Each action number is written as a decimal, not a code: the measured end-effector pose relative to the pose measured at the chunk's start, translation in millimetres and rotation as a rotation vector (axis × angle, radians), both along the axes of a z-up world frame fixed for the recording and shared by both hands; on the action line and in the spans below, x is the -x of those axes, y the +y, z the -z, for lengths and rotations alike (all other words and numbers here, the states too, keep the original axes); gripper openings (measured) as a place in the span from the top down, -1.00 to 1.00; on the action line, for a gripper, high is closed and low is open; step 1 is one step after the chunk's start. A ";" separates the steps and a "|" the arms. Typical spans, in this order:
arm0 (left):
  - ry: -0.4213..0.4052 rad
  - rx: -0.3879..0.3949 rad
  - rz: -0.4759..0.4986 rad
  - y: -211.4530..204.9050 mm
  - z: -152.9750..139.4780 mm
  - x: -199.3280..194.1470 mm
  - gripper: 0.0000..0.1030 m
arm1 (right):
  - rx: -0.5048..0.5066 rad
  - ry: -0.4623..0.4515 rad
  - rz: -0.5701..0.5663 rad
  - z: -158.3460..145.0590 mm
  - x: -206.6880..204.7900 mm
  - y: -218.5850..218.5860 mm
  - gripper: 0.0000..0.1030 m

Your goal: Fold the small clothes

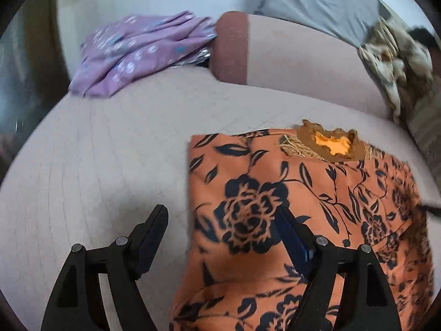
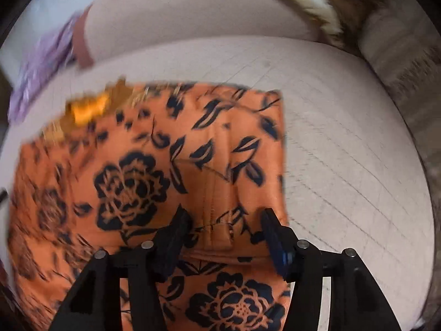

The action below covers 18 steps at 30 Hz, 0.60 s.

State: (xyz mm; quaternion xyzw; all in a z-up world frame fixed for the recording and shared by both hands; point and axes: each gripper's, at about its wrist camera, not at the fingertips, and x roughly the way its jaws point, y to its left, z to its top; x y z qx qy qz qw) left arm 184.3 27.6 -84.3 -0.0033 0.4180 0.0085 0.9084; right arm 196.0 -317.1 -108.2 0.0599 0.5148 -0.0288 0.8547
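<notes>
An orange garment (image 1: 303, 207) with a dark floral print lies flat on the pale pink sheet (image 1: 110, 151), folded into a rough rectangle. Its brown embroidered neckline (image 1: 330, 144) is at the far edge. My left gripper (image 1: 220, 211) is open just above the cloth and straddles the garment's left edge, one finger over the sheet and one over the print. In the blurred right wrist view, my right gripper (image 2: 224, 213) hangs over the garment (image 2: 137, 165) near its right edge. Its jaws stand apart on either side of a raised fold, and the pads do not press on it.
A crumpled purple flowered garment (image 1: 137, 49) lies at the back left. A pink bolster (image 1: 289, 60) with a brown end runs along the back, with a grey pillow (image 1: 317, 2) behind it. A brown-and-cream patterned blanket (image 1: 394, 63) is heaped at the right.
</notes>
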 end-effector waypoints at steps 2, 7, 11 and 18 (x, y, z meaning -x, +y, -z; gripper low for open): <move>0.031 -0.014 0.029 -6.6 8.9 -11.6 -0.57 | -0.081 -0.106 0.011 -22.9 8.0 -2.0 -0.31; 0.060 -0.038 0.015 -15.4 19.4 -38.3 -0.57 | -0.428 -0.142 -0.178 -35.0 -15.5 22.7 -0.72; 0.133 -0.146 0.004 -25.2 29.3 -55.2 -0.68 | -0.451 0.010 -0.060 25.3 -47.0 15.3 -0.64; 0.085 -0.254 0.008 -46.3 24.0 -66.4 -0.70 | -0.539 -0.134 -0.146 -0.1 -45.1 22.2 -0.68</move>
